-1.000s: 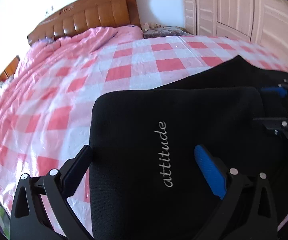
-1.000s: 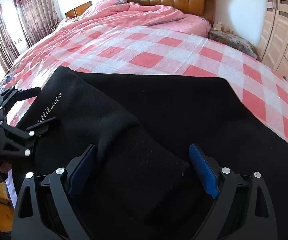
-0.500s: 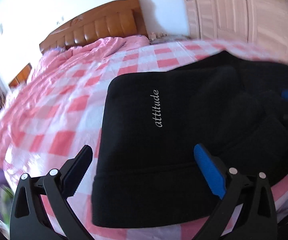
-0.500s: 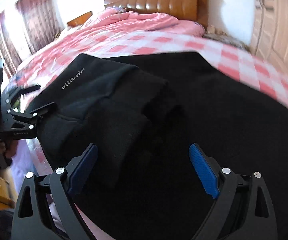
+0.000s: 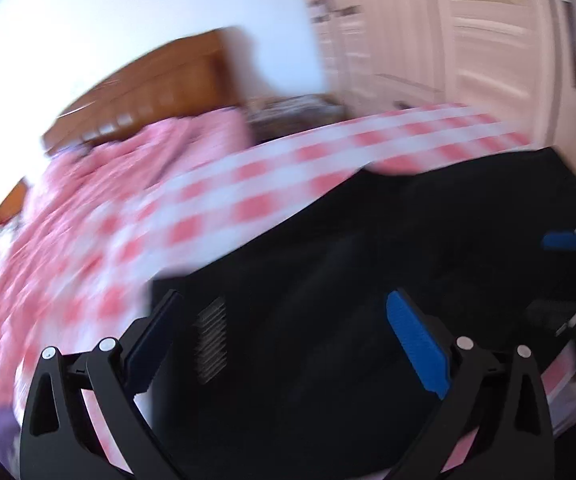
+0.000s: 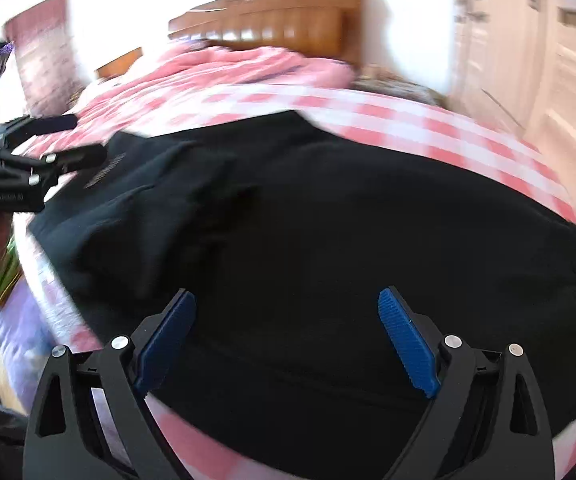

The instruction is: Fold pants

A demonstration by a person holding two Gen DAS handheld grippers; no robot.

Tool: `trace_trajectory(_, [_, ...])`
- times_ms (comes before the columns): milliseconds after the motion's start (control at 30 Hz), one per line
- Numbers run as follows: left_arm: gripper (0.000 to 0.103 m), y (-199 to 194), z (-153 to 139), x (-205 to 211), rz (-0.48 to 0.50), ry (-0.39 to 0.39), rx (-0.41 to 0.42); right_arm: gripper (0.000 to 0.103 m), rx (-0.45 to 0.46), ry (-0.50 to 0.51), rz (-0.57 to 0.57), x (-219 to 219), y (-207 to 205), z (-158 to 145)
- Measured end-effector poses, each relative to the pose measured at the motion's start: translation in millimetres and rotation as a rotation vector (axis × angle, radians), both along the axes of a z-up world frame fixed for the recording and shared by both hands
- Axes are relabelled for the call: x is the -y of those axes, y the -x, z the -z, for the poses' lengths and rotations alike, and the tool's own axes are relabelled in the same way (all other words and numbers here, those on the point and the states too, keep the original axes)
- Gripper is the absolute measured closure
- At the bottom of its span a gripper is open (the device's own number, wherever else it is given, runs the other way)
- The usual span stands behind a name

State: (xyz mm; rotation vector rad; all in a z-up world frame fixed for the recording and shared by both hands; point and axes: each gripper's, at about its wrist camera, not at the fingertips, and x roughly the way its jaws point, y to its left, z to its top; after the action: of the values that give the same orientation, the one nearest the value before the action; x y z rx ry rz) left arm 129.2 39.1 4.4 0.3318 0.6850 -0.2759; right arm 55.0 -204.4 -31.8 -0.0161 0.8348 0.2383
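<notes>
Left gripper (image 5: 284, 344): jaws spread wide, nothing between the pads; black cloth lies under them, whether touching cannot be told through the blur.

Right gripper (image 6: 288, 340): jaws likewise spread wide and holding nothing, poised over the near edge of the cloth.

Black pants (image 6: 327, 240): spread across the foot of the bed (image 6: 427, 120), well away from the wooden headboard (image 6: 272, 20). One part is doubled over on the left side; it carries a pale printed mark (image 5: 210, 344), smeared beyond reading. The wider single layer runs off to the right. The near hem lies just short of the bed's near edge.

Checked bedsheet (image 5: 216, 200): pink and white, bare between the pants and the headboard. A rumpled pink quilt (image 6: 228, 64) is heaped just below the headboard.

Wardrobe doors (image 5: 467, 40): pale, to the right of the headboard.

Step in hand, by judgement: one fold laid, both grippers free and between grasps; both views are blurred.

Next move, by judgement: each gripper needs to close on an edge of the remaining single layer, taking both thicknesses where doubled, then carry it over evenly so the folded part is not dragged askew.
</notes>
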Motion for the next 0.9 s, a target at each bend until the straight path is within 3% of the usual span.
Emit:
trace_trajectory(200, [0.002, -86, 30, 114, 0.199, -0.013, -0.176, 0.013, -0.007, 0.044, 0.122, 53, -8, 1])
trace_trajectory(267, [0.002, -109, 48, 143, 0.196, -0.079, -0.213, 0.013, -0.049, 0.052, 0.148, 68, -16, 10])
trace_trajectory(333, [0.002, -125, 63, 156, 0.19, -0.073, -0.282, 0.013, -0.076, 0.061, 0.143, 80, -17, 18])
trace_trajectory(500, [0.001, -140, 70, 155, 0.171, -0.06, -0.297, 0.013, -0.053, 0.037, 0.095, 97, 5, 19])
trace_trajectory(600, [0.001, -137, 70, 158, 0.161, -0.068, -0.275, 0.014, -0.072, 0.042, 0.107, 97, 8, 10])
trace_trajectory(667, [0.001, -140, 70, 159, 0.155, -0.064, -0.274, 0.013, -0.033, 0.065, 0.128, 96, 1, -6])
trace_trajectory(800, [0.001, -141, 69, 158, 0.152, -0.055, -0.281, 0.013, 0.007, 0.1, 0.131, 106, -44, -16])
trace_trajectory(900, [0.001, -142, 69, 158, 0.152, -0.053, -0.283, 0.012, -0.12, 0.136, 0.144, 120, -88, 6])
